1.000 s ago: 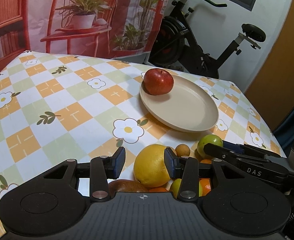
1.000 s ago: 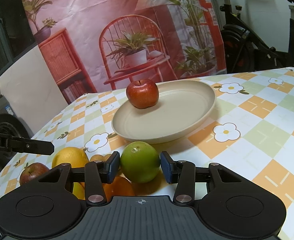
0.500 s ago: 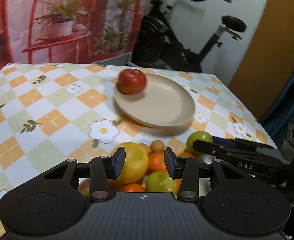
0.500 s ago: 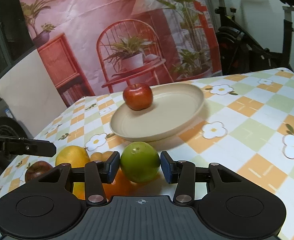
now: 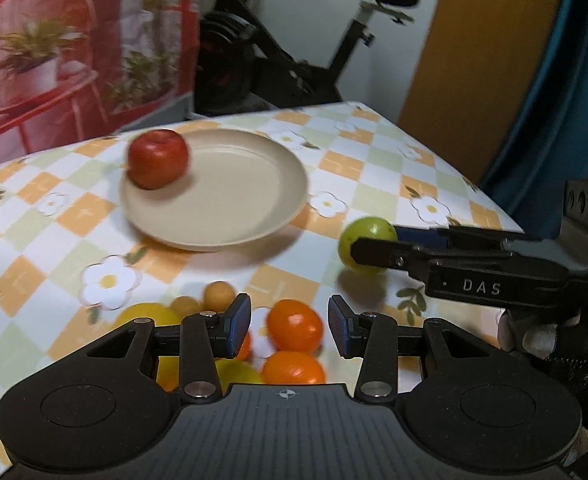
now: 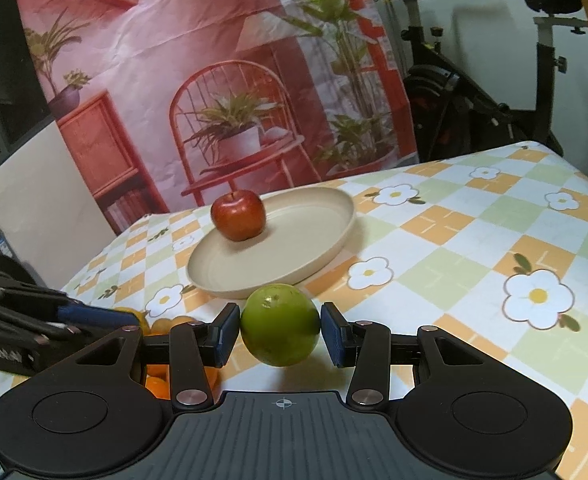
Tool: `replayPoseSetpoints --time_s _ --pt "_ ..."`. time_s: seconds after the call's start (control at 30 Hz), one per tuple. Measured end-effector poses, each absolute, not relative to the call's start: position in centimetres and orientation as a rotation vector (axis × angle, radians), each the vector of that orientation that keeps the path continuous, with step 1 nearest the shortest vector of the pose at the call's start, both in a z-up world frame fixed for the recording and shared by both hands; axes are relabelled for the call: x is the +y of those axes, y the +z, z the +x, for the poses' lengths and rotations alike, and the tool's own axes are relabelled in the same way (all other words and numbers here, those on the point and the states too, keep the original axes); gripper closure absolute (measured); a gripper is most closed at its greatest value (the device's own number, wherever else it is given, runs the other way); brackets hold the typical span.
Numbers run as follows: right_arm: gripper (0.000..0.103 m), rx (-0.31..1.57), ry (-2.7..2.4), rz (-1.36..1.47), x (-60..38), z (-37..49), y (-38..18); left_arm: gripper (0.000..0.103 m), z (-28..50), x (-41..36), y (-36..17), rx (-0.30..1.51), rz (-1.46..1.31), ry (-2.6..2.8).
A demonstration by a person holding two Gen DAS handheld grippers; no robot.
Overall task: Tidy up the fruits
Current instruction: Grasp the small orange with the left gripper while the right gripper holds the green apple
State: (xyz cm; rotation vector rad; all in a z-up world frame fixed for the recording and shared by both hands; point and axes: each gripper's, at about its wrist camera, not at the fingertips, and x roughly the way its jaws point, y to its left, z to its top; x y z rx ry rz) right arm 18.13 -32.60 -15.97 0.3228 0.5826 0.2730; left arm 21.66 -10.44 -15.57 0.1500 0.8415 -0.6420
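Observation:
A beige plate [image 5: 254, 200] [image 6: 314, 236] holds one red apple [image 5: 157, 159] [image 6: 238, 215] at its left edge. My right gripper [image 6: 280, 330] is shut on a green apple [image 6: 280, 324] and holds it just above the cloth, in front of the plate; it shows in the left wrist view [image 5: 368, 248]. My left gripper [image 5: 289, 326] is open and empty above a pile of fruit: oranges [image 5: 294, 330], a yellow citrus [image 5: 146, 318] and small brown fruits [image 5: 219, 295].
The table has a checked flower tablecloth [image 6: 494, 260]. Its right edge [image 5: 474, 184] is close to the plate. An exercise bike [image 6: 474, 92] and a printed backdrop [image 6: 214, 80] stand behind the table.
My left gripper has swung right, from the yellow citrus to over the oranges. My right gripper has lifted the green apple slightly and drawn back from the plate.

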Motion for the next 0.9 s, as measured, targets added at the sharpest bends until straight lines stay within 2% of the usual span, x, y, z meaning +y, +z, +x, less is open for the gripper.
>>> replayPoseSetpoints --time_s 0.53,0.9 --pt "0.062 0.572 0.258 0.360 -34.1 17.8 -16.5 0.058 23.5 -13.2 -18.0 0.981 0.275 -0.623" --pt "0.062 0.582 0.268 0.350 -34.0 17.7 -16.7 0.061 23.7 -13.4 -18.2 0.979 0.267 -0.611"
